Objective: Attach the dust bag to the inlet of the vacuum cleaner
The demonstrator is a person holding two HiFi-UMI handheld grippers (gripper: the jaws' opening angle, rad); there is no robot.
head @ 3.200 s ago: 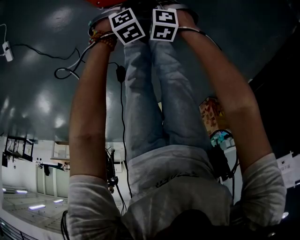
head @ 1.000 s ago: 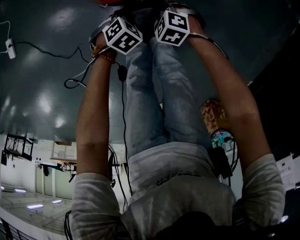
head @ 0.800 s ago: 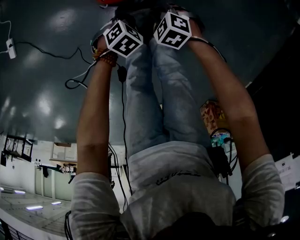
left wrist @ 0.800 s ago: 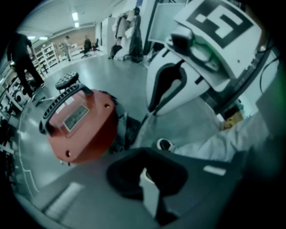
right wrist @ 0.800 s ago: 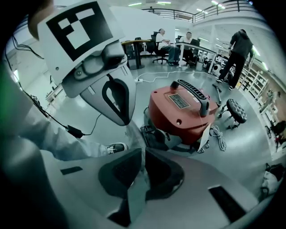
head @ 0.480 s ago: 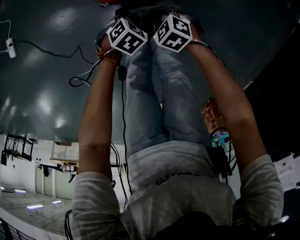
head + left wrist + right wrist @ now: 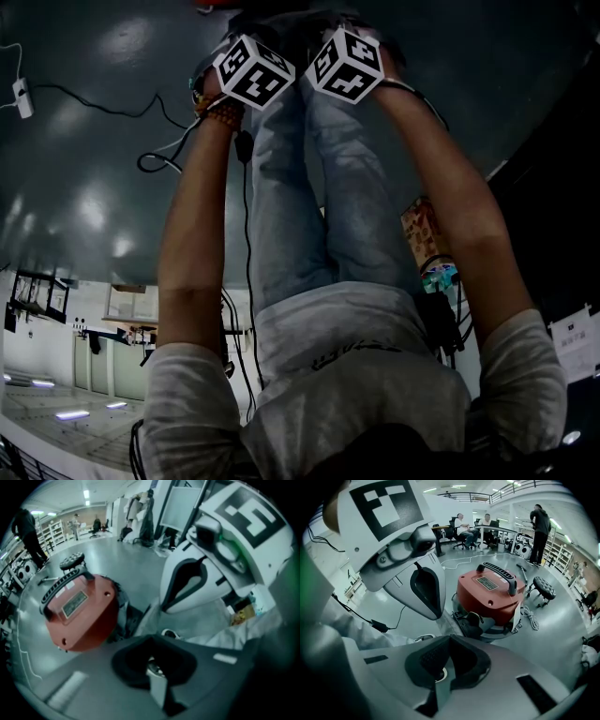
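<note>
Left gripper [image 7: 154,674]: our two broad grey jaw halves meet on a thin seam, drawn together. We can name nothing pinched between them.
Right gripper [image 7: 439,670]: the same, its halves closed on the seam with nothing clearly held.
Underfoot: a shoe [image 7: 171,633] and a pale trouser leg [image 7: 215,620] lie just beyond the jaws, between the two grippers.
Dust bag: we cannot pick it out for certain. A dark crumpled mass [image 7: 471,623] pressed against the near side of the vacuum may be the bag or the inlet.
Vacuum cleaner [image 7: 487,597]: it stands on the floor ahead of both grippers, red top up.
Key relation: the vacuum lies forward and left of the left gripper, and forward and slightly right of the right one. We judge the left gripper nearer, since the vacuum looms larger in its view.
Long axis: the black handle [image 7: 497,571] runs crosswise to our reach.
Beyond: a white coiled cord [image 7: 529,616] touches the vacuum's far side, with a black stool [image 7: 543,588] behind it.
Count: two grippers, one vacuum, one handle, one stool, one cord, and no certain bag.
</note>
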